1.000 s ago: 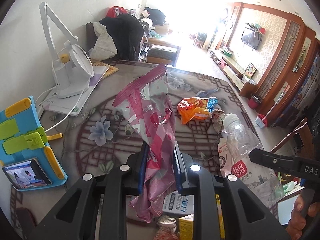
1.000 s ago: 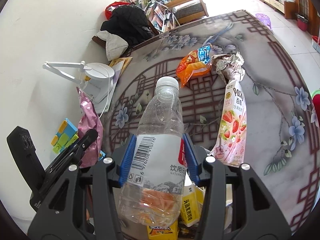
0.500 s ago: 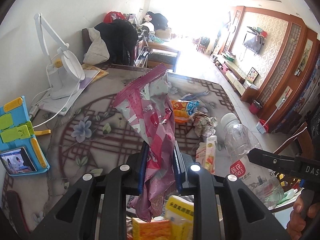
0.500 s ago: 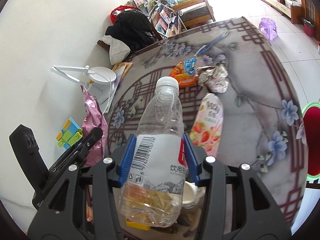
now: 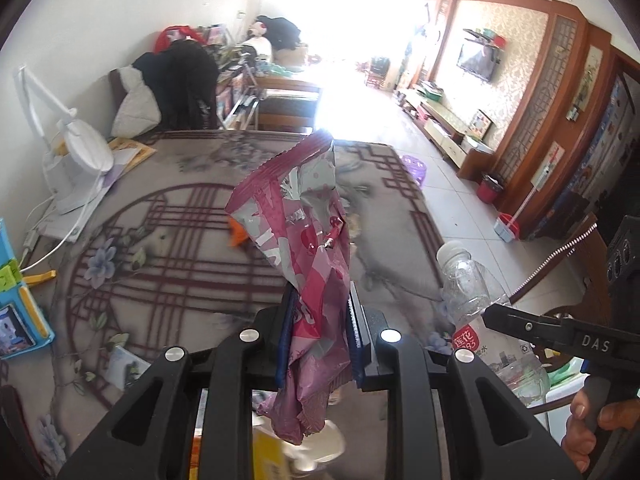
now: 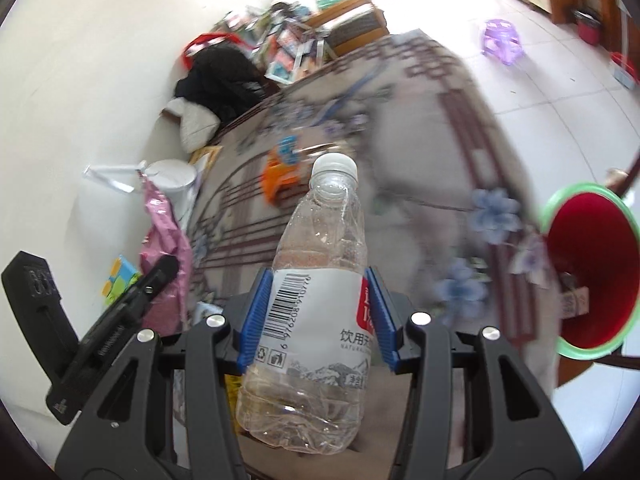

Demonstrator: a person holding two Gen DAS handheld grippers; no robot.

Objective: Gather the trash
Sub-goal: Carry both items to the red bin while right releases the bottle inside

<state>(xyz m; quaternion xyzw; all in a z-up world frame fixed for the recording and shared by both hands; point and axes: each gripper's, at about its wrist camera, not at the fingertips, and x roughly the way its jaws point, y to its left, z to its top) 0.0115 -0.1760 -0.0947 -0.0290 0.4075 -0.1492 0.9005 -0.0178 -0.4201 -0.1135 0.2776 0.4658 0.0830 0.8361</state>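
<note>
While both pairs of fingers are clamped on trash, the step in hand reads as carrying the two pieces off the tabletop (image 5: 168, 248) to the bin, so the job now is to hold firm and aim well. The left gripper (image 5: 320, 340) has its blue pads squeezed nearly together on a crumpled pink snack wrapper (image 5: 308, 240), which stands up out of the fingers with a loose tail hanging below; that tail could snag on the cartons beneath, so I would lift clear before swinging across. The right gripper (image 6: 316, 320) is part-way open, its pads pressed on the labelled waist of a clear plastic bottle (image 6: 316, 288), white cap on, apparently empty; a thin bottle may buckle or slip if squeezed harder, so a steady grip seems wiser. A red bin with a green rim (image 6: 588, 268) shows at the right edge of the right wrist view, just beyond the tabletop's edge, and I judge it the likely target: bring each piece over the mouth before letting go, one at a time, so the grippers do not knock together. More trash, an orange snack bag (image 6: 280, 176), lies further out on the tabletop. Readable writing: the bottle label carries a barcode, recycling marks and the characters "饮用天", with "NATURAL" beneath; the right gripper's arm bears "DAS".
</note>
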